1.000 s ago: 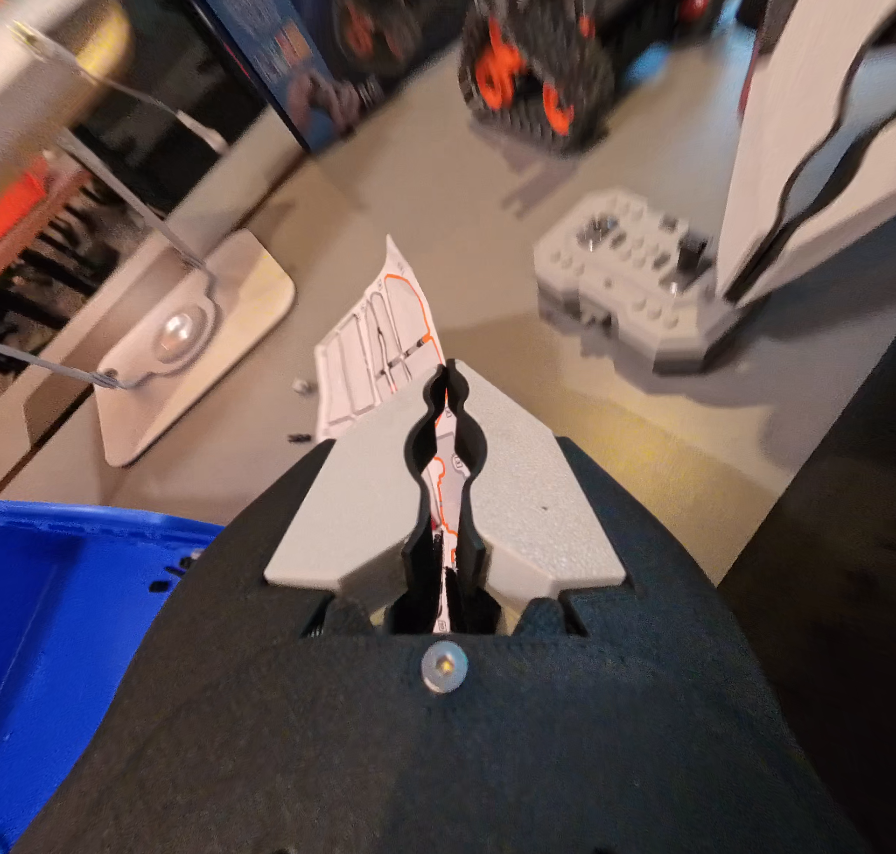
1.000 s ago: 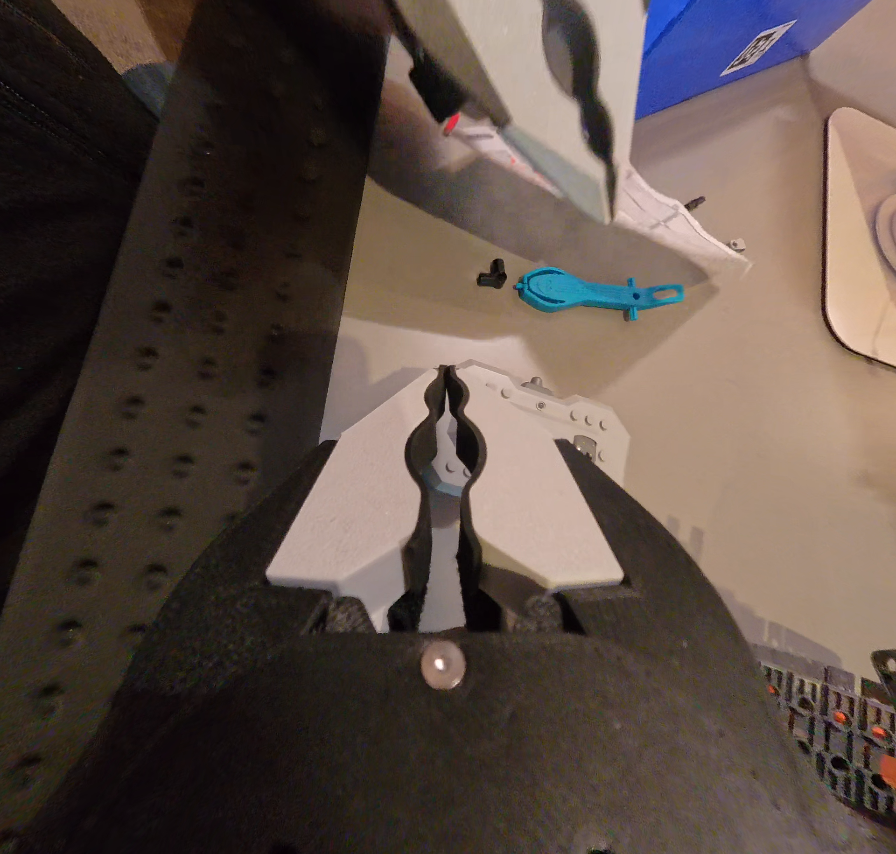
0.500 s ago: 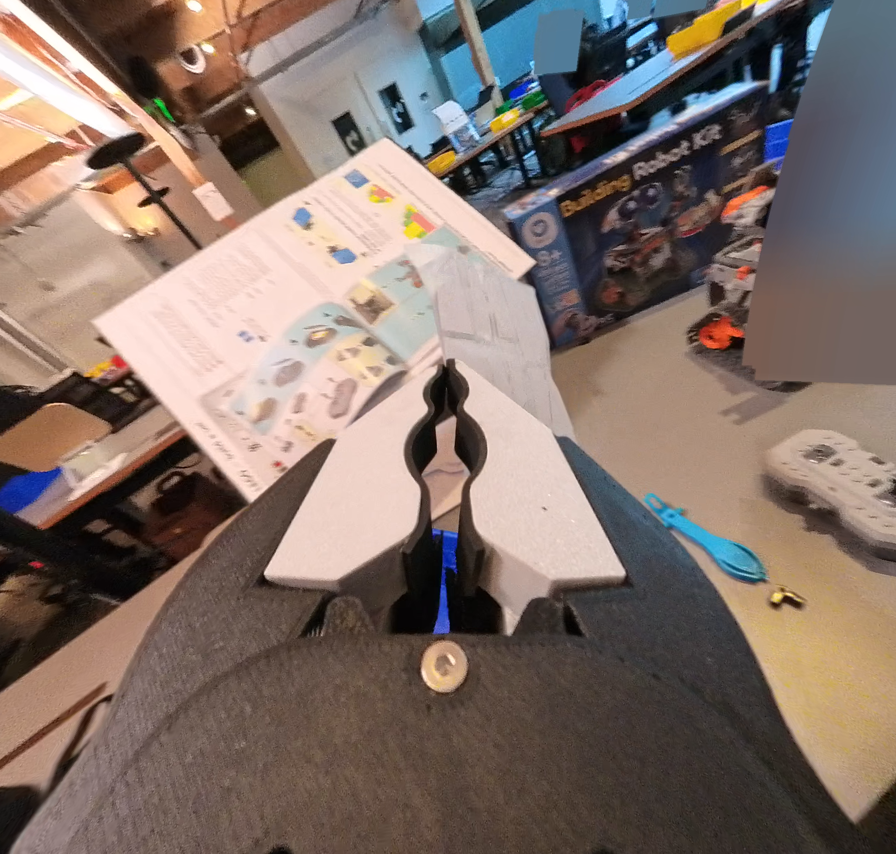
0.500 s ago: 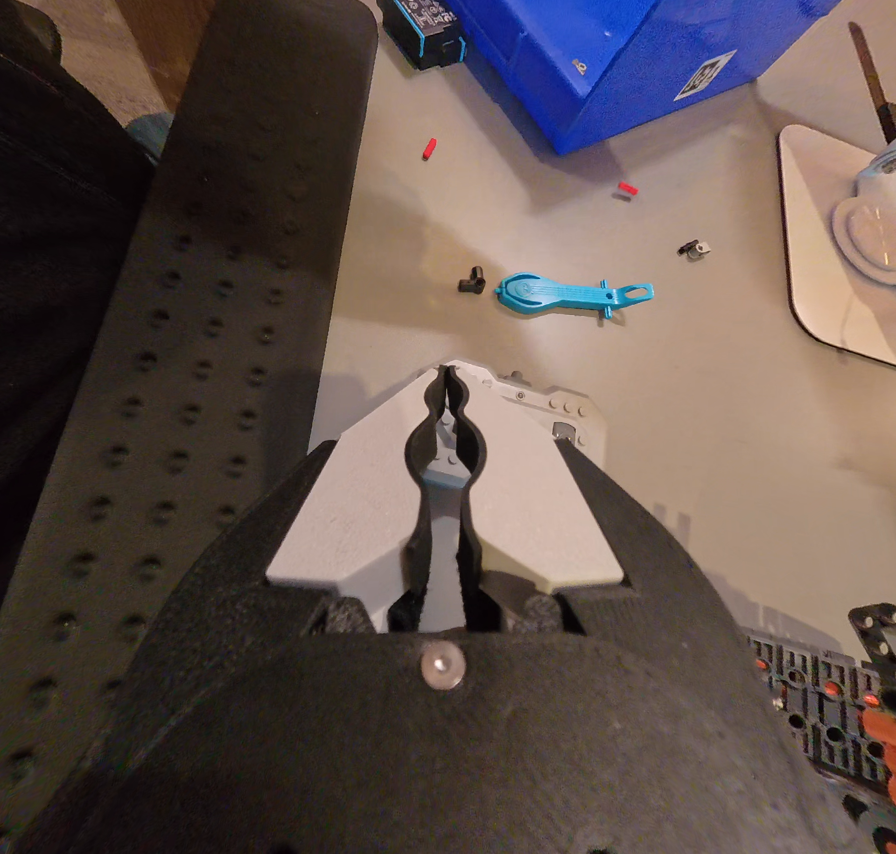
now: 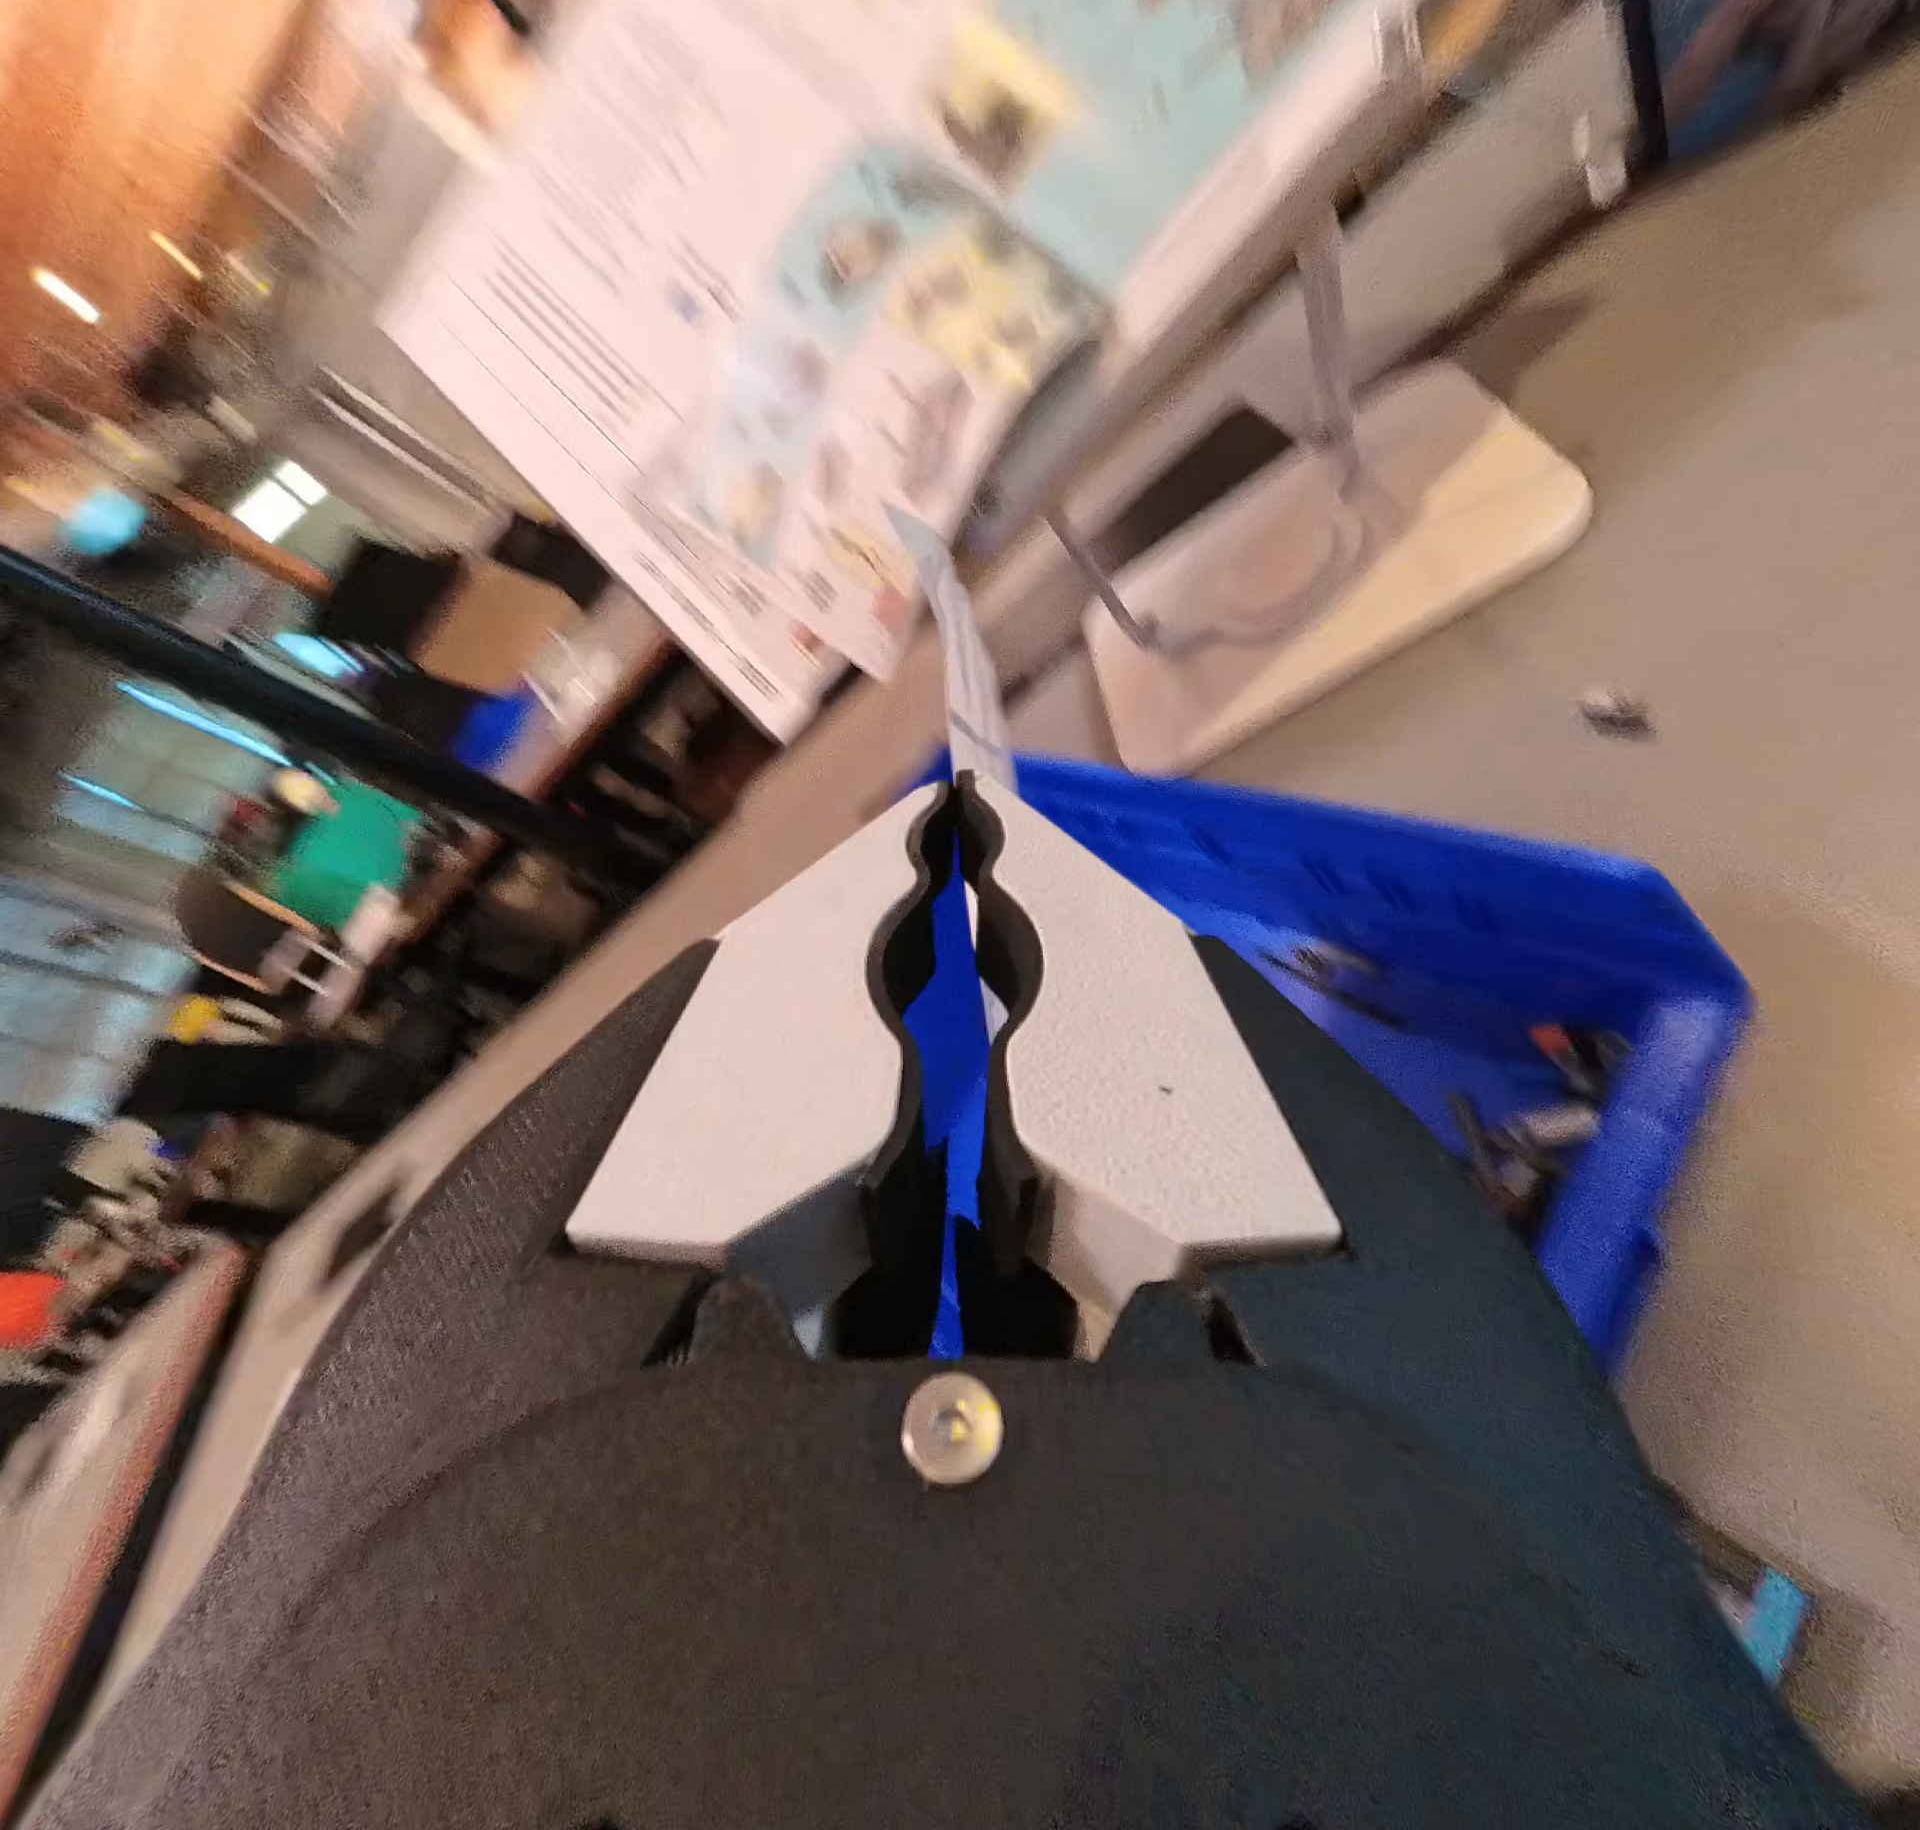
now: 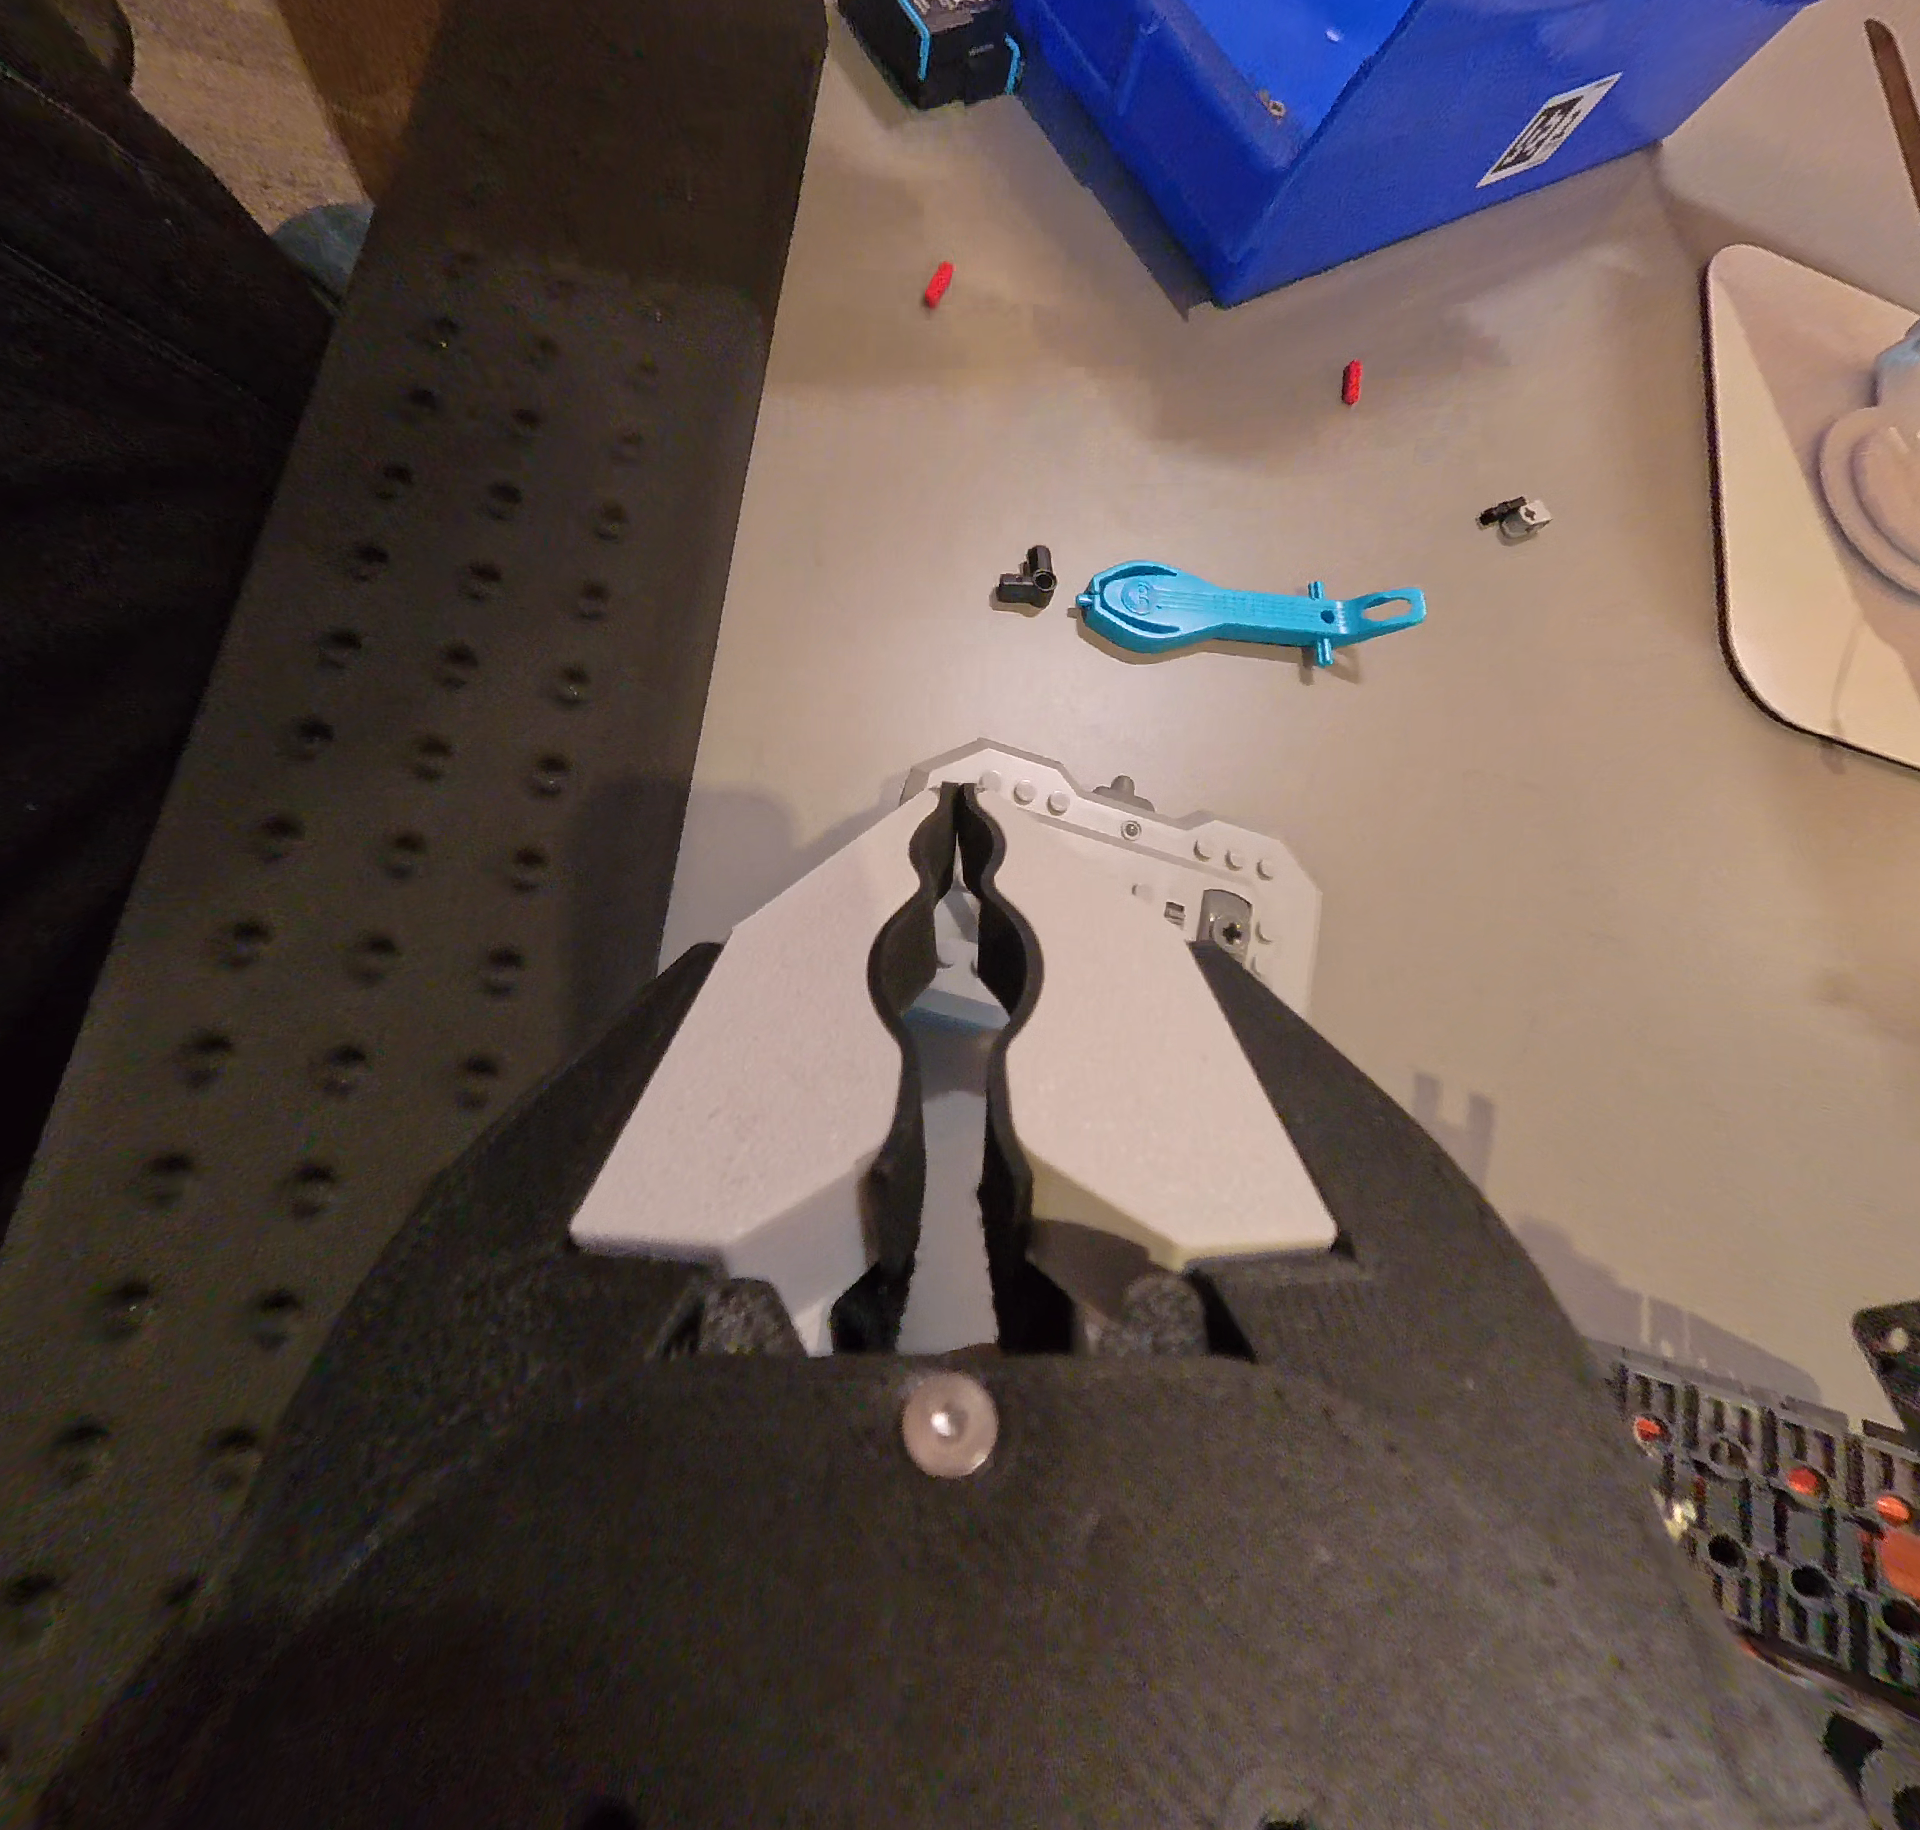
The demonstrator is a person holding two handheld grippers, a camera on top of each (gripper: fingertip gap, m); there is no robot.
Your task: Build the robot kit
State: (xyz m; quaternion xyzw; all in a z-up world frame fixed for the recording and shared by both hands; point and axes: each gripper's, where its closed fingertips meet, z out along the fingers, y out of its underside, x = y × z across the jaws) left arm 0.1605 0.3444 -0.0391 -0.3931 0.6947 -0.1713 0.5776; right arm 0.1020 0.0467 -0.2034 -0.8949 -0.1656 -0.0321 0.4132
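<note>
Gripping a thin paper sheet (image 5: 961,637), the left gripper (image 5: 958,793) is clenched above the blue bin (image 5: 1455,907); the right gripper (image 6: 956,793) is closed, apparently empty, over a grey studded block (image 6: 1174,845).

A slip or tear of the sheet is judged possible, since only 1 edge is pinched. Open desk (image 6: 1558,949) is left toward the right edge, past the teal tool (image 6: 1247,617).

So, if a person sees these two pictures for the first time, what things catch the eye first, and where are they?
In the left wrist view, the left gripper is shut on a thin paper sheet, above a bright blue bin, with a blurred printed booklet behind. In the right wrist view, the right gripper is closed over a grey studded block, and a turquoise plastic tool lies on the table beyond.
</note>
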